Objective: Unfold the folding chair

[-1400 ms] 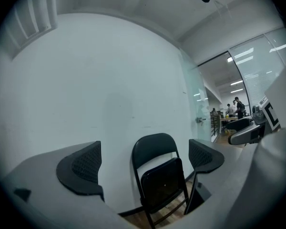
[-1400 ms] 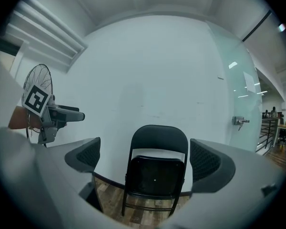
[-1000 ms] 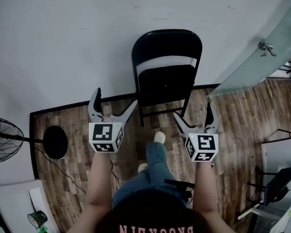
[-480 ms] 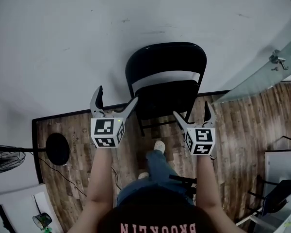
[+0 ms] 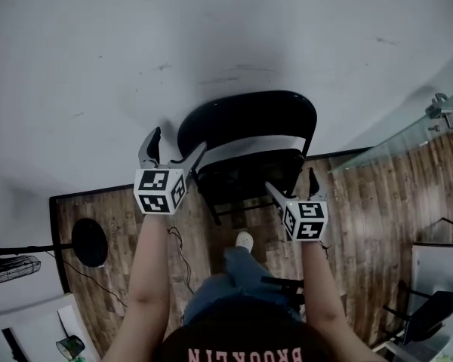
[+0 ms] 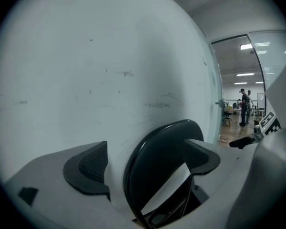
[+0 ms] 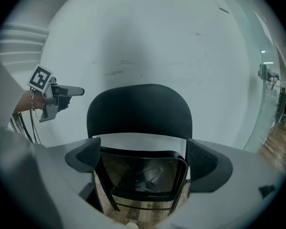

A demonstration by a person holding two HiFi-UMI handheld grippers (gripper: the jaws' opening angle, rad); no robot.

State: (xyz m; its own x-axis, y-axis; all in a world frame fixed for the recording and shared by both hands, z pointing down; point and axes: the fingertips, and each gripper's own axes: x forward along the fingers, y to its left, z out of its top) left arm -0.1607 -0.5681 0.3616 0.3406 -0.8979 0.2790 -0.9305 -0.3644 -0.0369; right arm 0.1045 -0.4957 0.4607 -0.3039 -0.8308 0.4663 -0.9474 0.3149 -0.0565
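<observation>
1. Both my forearms reach straight ahead, one on each side of the chair. My foot shows on the floor just short of it.
2. The left gripper points almost level at the chair's left edge, at backrest height. Its jaws are wide apart and closing. In the left gripper view the backrest's curved edge stands in the gap, and I see neither pad pressing on it.
3. The right gripper sits lower and tilts down a little more, by the right side of the folded seat. Its jaws are spread wide and hold nothing. In the right gripper view the seat and backrest show through the gap, beyond the pads.
4. The chair is black and folded flat, seat up against the frame. It stands upright at the floor's far edge, against the white wall.
5. A fan stands near the floor's left edge, well apart from the chair.
</observation>
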